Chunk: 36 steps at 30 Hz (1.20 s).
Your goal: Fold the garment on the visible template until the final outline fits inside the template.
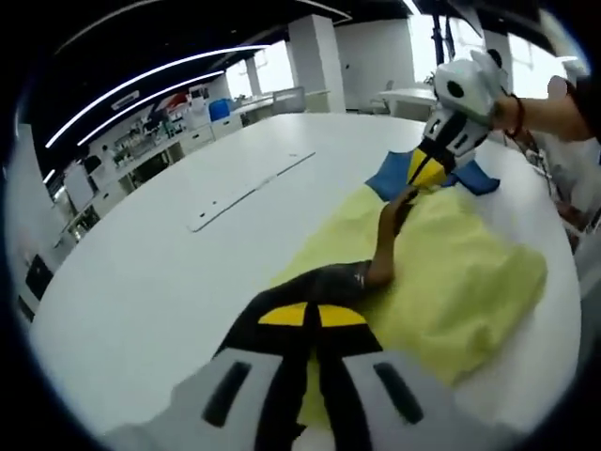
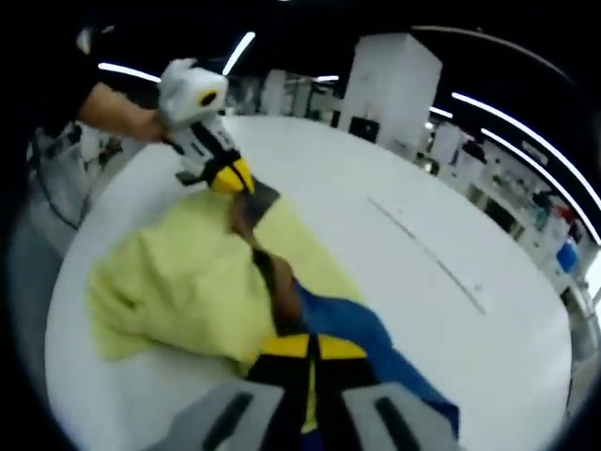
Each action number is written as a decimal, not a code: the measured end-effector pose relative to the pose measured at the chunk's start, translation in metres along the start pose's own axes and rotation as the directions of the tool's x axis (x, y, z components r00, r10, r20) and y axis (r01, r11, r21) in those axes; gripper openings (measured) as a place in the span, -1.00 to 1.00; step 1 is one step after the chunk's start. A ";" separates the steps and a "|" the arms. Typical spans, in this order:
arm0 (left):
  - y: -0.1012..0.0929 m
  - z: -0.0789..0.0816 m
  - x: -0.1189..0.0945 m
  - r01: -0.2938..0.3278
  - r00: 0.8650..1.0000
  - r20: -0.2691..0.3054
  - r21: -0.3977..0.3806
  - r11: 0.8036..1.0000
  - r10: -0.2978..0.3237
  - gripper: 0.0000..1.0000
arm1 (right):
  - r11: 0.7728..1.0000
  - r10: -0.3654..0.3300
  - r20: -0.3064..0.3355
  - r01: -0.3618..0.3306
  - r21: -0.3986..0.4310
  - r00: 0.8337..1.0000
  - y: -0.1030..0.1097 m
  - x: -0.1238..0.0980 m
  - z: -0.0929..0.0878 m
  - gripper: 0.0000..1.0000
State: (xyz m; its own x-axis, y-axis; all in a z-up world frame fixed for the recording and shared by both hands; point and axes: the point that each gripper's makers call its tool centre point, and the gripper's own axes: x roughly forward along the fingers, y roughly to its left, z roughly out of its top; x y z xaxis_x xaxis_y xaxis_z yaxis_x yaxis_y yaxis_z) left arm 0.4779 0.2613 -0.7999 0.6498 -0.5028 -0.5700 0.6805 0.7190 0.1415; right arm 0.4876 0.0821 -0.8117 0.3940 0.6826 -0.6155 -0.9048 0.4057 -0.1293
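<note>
A pale yellow garment (image 1: 451, 272) lies bunched on the white table (image 1: 169, 263), and is also seen in the right gripper view (image 2: 178, 282). A blue sheet (image 1: 387, 177) pokes out from under its far end and lies beside my right jaws (image 2: 352, 329). A dark brown strip (image 1: 387, 240) along the garment's edge runs taut between the two grippers (image 2: 268, 272). My left gripper (image 1: 324, 284) is shut on the near end of that strip. My right gripper (image 1: 428, 177) pinches the far end, shut; its own view shows it (image 2: 299, 329) closed on the fabric, with the left gripper (image 2: 235, 178) opposite.
A thin seam with a flat strip (image 1: 249, 193) crosses the tabletop left of the garment. A person's hand (image 1: 540, 111) holds the right gripper, and an arm (image 2: 117, 115) holds the left. The table's rounded edge (image 1: 563, 310) is close beyond the garment. Lab benches (image 1: 141, 141) stand behind.
</note>
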 end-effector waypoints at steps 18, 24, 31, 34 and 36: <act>0.058 0.031 0.026 -0.145 0.979 0.103 -0.246 0.958 0.174 -1.00 | 0.938 -0.240 0.041 0.221 0.267 0.970 -0.064 0.017 0.029 -1.00; 0.077 0.023 0.042 -0.221 0.968 0.065 -0.250 0.943 0.244 -1.00 | 0.898 -0.300 0.050 0.264 0.352 0.953 -0.083 0.033 0.030 -1.00; 0.081 0.014 0.045 -0.241 0.966 0.036 -0.217 0.946 0.254 -0.68 | 0.868 -0.325 0.023 0.289 0.404 0.945 -0.096 0.051 0.021 -0.84; 0.082 0.012 0.042 -0.242 0.966 0.034 -0.219 0.945 0.255 -0.42 | 0.850 -0.305 0.014 0.266 0.456 0.952 -0.092 0.051 0.018 -0.46; 0.083 0.012 0.039 -0.238 0.967 0.038 -0.233 0.943 0.253 -0.28 | 0.841 -0.288 0.021 0.242 0.483 0.957 -0.088 0.051 0.019 -0.31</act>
State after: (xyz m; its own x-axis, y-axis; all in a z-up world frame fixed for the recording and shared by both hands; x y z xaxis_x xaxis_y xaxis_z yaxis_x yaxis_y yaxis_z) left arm 0.5633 0.2954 -0.8010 0.8132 -0.3220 -0.4847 0.4079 0.9095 0.0801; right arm 0.5904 0.0928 -0.8167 0.6410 0.5497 -0.5357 -0.5877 0.8004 0.1181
